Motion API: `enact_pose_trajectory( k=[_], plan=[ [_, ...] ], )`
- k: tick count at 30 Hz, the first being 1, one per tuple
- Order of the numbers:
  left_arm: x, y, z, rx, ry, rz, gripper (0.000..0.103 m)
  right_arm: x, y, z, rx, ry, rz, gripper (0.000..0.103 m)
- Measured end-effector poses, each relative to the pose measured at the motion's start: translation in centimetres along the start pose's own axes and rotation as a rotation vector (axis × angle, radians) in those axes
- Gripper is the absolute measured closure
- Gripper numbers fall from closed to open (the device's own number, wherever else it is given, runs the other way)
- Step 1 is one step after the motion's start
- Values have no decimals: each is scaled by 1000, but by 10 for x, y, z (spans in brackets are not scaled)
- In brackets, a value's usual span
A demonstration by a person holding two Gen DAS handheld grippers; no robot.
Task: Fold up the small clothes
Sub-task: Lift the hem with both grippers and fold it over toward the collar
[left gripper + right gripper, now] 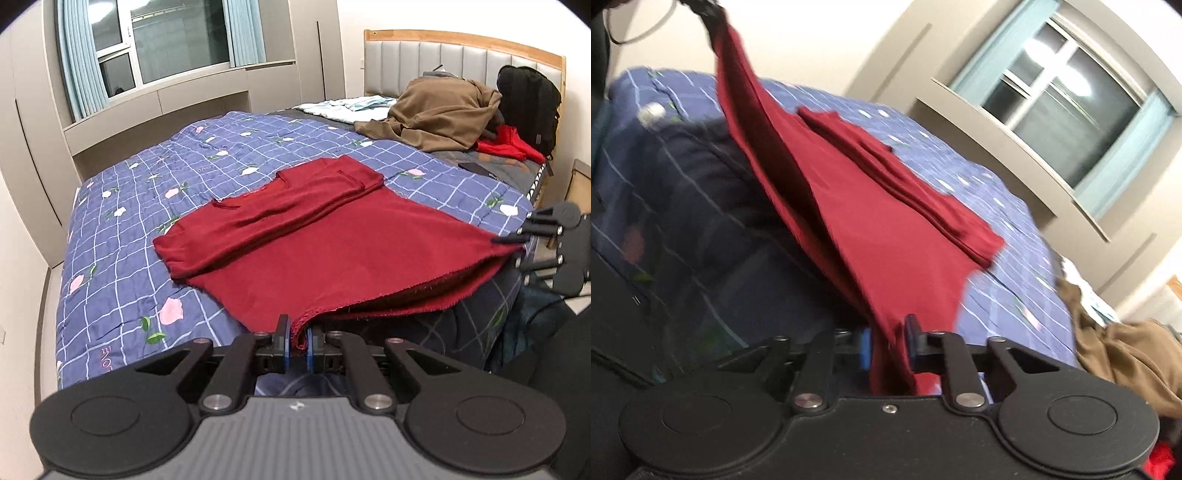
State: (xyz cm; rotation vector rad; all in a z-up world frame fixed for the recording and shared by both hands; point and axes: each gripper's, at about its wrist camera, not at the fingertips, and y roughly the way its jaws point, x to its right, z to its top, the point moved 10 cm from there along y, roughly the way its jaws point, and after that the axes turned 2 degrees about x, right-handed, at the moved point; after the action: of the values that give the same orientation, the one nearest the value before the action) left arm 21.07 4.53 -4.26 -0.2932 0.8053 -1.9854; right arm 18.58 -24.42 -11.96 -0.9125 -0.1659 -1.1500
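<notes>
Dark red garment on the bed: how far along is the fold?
Done: both sleeves lie folded across the dark red garment. In hand: left gripper and right gripper each pinch a bottom corner, with the hem lifted off the floral quilt. Left: carrying the hem toward the collar.

Left gripper (298,341) clamped tight on a corner of the dark red garment (332,254), pitched downward; right gripper (886,350) also closed on the opposite hem corner, fabric pinched between its blue pads (865,352), visible off to the left gripper's right.
</notes>
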Motion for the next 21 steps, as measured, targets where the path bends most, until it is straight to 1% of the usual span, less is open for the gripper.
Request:
enact_pose_trajectory(
  k=[3,5,7,9,11,13,15,18,21],
  plan=[
    [6,-2,-7,2,36,15,95,3,-8,-5,-6,-26,17,99],
    [12,-4,-12,10,76,52,95,4,-15,-4,4,-69,24,99],
    [17,-10,-17,16,91,70,96,5,-22,-2,6,-97,29,99],
    [23,-14,-24,9,107,60,96,8,-27,-2,-1,-129,43,100],
    [29,-18,-33,-6,136,52,96,7,-29,-5,-22,-158,82,100],
    [34,-19,-41,-22,146,29,96,3,-31,-11,-44,-201,117,100],
    [39,-17,-47,-36,153,14,96,1,-30,-13,-52,-221,131,100],
    [43,-13,-53,-53,162,0,96,5,-29,-8,-56,-199,152,99],
    [38,-13,-49,-51,137,-17,96,16,-27,5,-50,-152,168,99]
  ],
)
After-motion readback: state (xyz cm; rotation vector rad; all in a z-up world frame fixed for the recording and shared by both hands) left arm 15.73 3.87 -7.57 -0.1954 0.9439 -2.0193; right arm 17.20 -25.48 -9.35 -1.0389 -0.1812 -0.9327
